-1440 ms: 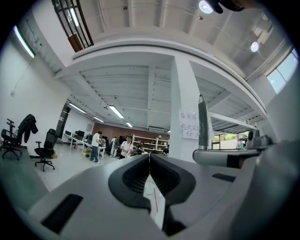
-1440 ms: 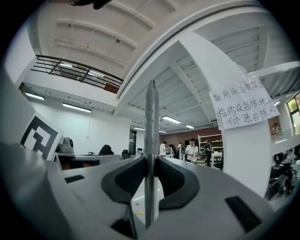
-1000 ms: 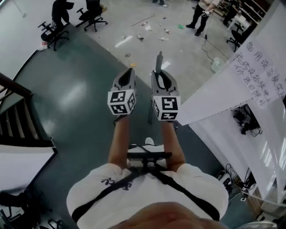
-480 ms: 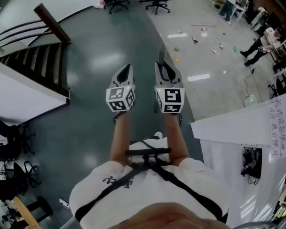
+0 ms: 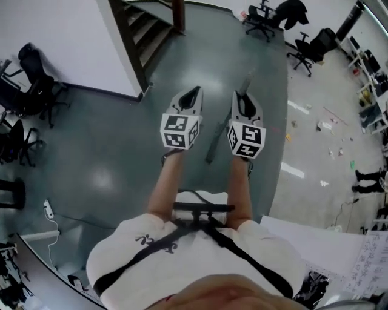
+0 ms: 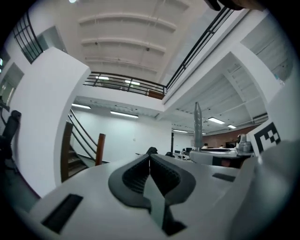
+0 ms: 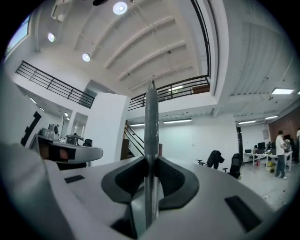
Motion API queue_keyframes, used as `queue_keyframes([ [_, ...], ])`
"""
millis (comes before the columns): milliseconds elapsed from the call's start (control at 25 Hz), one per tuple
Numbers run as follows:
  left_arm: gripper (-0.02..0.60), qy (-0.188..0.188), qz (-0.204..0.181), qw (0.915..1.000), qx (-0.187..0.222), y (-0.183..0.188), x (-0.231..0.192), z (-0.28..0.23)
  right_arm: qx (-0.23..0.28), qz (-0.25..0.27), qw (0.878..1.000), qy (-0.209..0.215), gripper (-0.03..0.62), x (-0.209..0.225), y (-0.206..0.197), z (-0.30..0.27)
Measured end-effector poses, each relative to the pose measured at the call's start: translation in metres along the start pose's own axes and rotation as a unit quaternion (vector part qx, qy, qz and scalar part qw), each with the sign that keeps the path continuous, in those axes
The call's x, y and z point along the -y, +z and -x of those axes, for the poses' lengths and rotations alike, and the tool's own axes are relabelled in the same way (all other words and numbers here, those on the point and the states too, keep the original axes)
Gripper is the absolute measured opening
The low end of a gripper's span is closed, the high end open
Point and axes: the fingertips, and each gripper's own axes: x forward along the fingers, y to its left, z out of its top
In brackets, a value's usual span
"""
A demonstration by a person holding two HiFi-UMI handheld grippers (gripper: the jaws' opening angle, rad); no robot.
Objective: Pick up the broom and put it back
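Observation:
The broom shows only as a grey handle (image 5: 215, 140), which runs slanted through my right gripper (image 5: 244, 100) and sticks out above it. In the right gripper view the handle (image 7: 151, 117) stands upright between the pads and my right gripper (image 7: 150, 161) is shut on it. My left gripper (image 5: 189, 97) is held level beside it, a little to the left. Its jaws (image 6: 150, 157) are shut with nothing between them. The handle's tip (image 6: 198, 122) shows to its right. The broom's head is hidden.
A dark staircase (image 5: 145, 24) and a white wall (image 5: 66, 42) lie ahead to the left. Office chairs (image 5: 264, 15) stand at the top and more (image 5: 27, 85) at the left. Litter (image 5: 327, 127) is scattered on the pale floor at right. A white board (image 5: 339, 248) stands at lower right.
The whole view has swung round: the staircase went from the left edge to straight ahead, and the littered floor to the right. Both grippers keep their pose, the right still on the handle.

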Motion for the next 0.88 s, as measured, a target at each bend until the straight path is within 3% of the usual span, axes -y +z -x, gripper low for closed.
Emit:
queue_keyframes([
  [200, 0.012, 0.086, 0.013, 0.9962, -0.007, 0.001, -0.136, 0.060, -0.017, -0.008, 0.997, 0.080, 0.095, -0.128, -0.009, -0.075],
  [480, 0.012, 0.166, 0.028, 0.9856, -0.013, -0.008, -0.245, 0.097, -0.020, -0.023, 0.986, 0.167, 0.095, -0.231, -0.017, -0.143],
  [760, 0.012, 0.229, 0.034, 0.9728, -0.010, -0.017, -0.339, 0.076, -0.013, -0.014, 0.971, 0.237, 0.095, -0.287, -0.033, -0.221],
  [880, 0.012, 0.238, 0.032, 0.9707, -0.004, -0.012, -0.372, 0.038, -0.008, -0.008, 0.965, 0.263, 0.095, -0.293, -0.026, -0.268],
])
